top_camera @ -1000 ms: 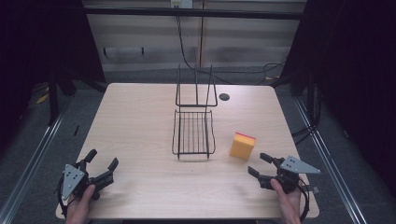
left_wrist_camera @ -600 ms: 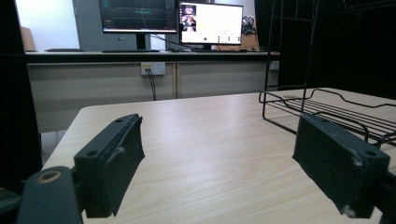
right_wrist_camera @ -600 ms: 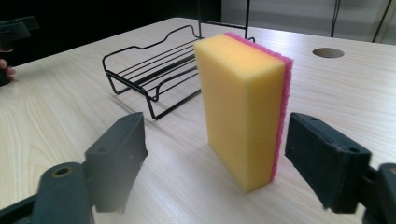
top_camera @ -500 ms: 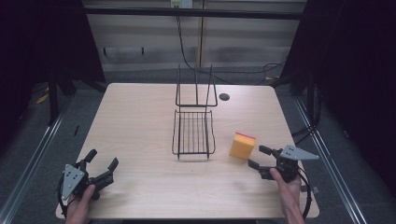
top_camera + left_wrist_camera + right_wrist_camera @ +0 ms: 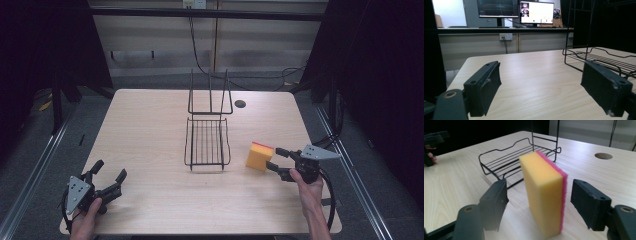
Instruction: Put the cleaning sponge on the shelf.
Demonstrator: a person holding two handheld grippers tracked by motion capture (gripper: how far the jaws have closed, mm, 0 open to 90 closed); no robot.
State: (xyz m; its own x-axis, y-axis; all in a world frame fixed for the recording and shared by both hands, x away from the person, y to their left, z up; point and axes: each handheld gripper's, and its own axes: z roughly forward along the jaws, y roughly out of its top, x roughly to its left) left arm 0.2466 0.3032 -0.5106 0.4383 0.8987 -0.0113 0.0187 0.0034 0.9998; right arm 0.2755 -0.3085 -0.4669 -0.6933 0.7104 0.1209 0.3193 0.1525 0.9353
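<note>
High view: wooden table (image 5: 150,130), wire rack (image 5: 207,142) at centre, bare board on both flanks. Yellow-and-pink sponge (image 5: 260,156) upright on edge, just right of rack, apart from it. Right gripper (image 5: 276,159) at sponge, jaws just narrowed, either side, pads off it. Left gripper (image 5: 109,175) near front-left corner, jaws spread, holding nothing.

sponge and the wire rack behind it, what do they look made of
Sponge: soft yellow foam, matte and finely porous, with what looks like a thin pink scouring layer on one face. Wire rack: thin metal rods, probably with a smooth black coating.
</note>
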